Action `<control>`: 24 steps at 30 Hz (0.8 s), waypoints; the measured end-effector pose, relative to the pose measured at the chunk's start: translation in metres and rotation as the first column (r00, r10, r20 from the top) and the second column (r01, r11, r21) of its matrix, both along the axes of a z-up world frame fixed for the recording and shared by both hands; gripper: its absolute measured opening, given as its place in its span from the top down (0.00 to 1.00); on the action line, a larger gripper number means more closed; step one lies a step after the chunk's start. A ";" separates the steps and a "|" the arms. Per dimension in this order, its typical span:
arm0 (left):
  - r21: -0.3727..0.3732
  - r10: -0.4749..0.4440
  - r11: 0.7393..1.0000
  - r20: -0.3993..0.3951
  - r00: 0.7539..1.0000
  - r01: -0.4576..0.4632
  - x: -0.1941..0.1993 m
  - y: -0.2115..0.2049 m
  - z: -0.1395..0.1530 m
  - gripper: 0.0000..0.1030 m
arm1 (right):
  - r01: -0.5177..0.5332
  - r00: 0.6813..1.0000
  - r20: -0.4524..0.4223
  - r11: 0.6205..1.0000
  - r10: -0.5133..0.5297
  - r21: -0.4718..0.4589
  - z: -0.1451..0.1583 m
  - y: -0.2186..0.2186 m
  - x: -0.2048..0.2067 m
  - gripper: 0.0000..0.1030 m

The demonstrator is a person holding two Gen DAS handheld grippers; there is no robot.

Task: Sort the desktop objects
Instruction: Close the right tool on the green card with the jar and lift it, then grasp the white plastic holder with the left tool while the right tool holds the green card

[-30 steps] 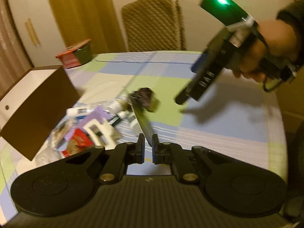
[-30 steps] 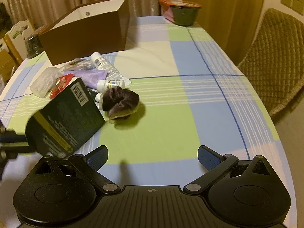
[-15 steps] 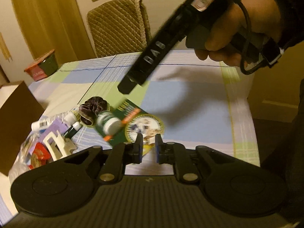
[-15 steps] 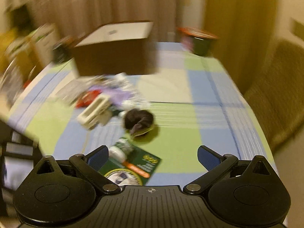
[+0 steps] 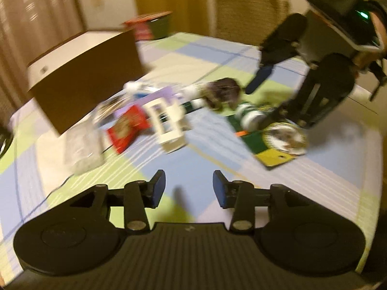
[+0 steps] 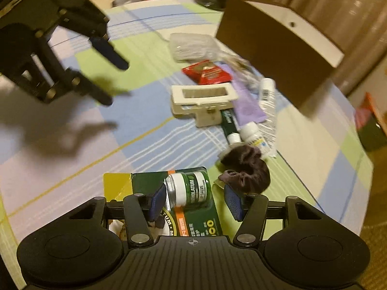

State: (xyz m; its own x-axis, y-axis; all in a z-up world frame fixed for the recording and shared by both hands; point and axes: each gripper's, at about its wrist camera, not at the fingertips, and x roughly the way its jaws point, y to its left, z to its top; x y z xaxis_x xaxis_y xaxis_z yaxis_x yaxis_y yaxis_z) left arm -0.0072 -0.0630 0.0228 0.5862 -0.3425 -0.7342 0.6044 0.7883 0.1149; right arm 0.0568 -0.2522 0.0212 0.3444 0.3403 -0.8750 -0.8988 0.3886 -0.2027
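Step in hand, as judged: pick-up of the green blister card (image 6: pixel 193 201) with its small white-and-green jar, lying flat on the table near the front edge. The right gripper (image 6: pixel 196 201) is down over it, jaws closing, with the jar between them; the left pad looks at or very near the jar's lid end, the right pad stands clear with a gap, so no grip yet. The left gripper (image 5: pixel 189 188) hovers above bare cloth, jaws opening, nothing between them; in the right wrist view it hangs well apart from the card, up at the left. Next move calls for: finishing the close squarely on the jar or card edge, then a lift clear of the dark scrunchie (image 6: pixel 246 169), which lies just beside the right pad and could snag. Likely destination is the brown box (image 6: pixel 278 46) with white inside, open-topped, at the far side of the pile; a judgement only. Remaining clutter between card and box: cream plastic holder (image 6: pixel 203 99), red packet (image 6: pixel 206 72), clear bag (image 6: pixel 191 46), lilac sachet, white tubes and a small white bottle, partly overlapping. Surface: table (image 5: pixel 314 181) under a checked cloth of green, blue and pale squares with thin stripes; smooth, so the card may slide. Room: warm dim light, curtains, a quilted chair (image 5: pixel 251 12) behind the table, and a dark bowl with a red lid (image 5: pixel 154 25) at the far edge. The left view is motion-blurred.
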 end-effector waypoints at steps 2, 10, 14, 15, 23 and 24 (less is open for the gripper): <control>-0.008 0.050 0.999 -0.011 0.999 -0.050 0.004 0.006 0.000 0.58 | -0.029 0.999 -0.033 1.000 0.029 -0.008 -0.005 -0.001 0.005 0.51; 0.009 0.112 0.994 -0.015 0.994 -0.112 0.026 -0.003 0.004 0.38 | 0.026 0.989 -0.149 0.998 -0.018 0.058 -0.004 -0.008 0.011 0.67; 0.023 0.127 0.992 -0.023 0.992 -0.126 0.044 -0.020 0.000 0.38 | 0.136 0.979 -0.163 0.985 -0.119 0.102 0.003 -0.022 0.007 0.67; 0.027 0.133 0.991 -0.024 0.991 -0.132 0.049 -0.024 -0.001 0.38 | 0.164 0.976 -0.165 0.980 -0.145 0.110 0.004 -0.027 0.006 0.67; 0.019 0.200 0.980 -0.041 0.979 -0.200 0.083 -0.054 -0.014 0.43 | 0.305 0.941 -0.194 0.942 -0.276 0.137 0.009 -0.061 -0.003 0.67; 0.015 0.211 0.977 -0.044 0.976 -0.211 0.086 -0.056 -0.015 0.44 | 0.315 0.938 -0.196 0.939 -0.286 0.138 0.009 -0.064 -0.003 0.67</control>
State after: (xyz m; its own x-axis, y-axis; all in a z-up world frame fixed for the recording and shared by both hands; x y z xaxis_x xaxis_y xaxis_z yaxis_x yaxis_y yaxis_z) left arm 0.0790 -0.1191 0.0078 0.6105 -0.2067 -0.7646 0.4292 0.8976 0.1001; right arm 0.0534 -0.3160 0.0305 0.3040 0.3879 -0.8701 -0.7500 0.6606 0.0325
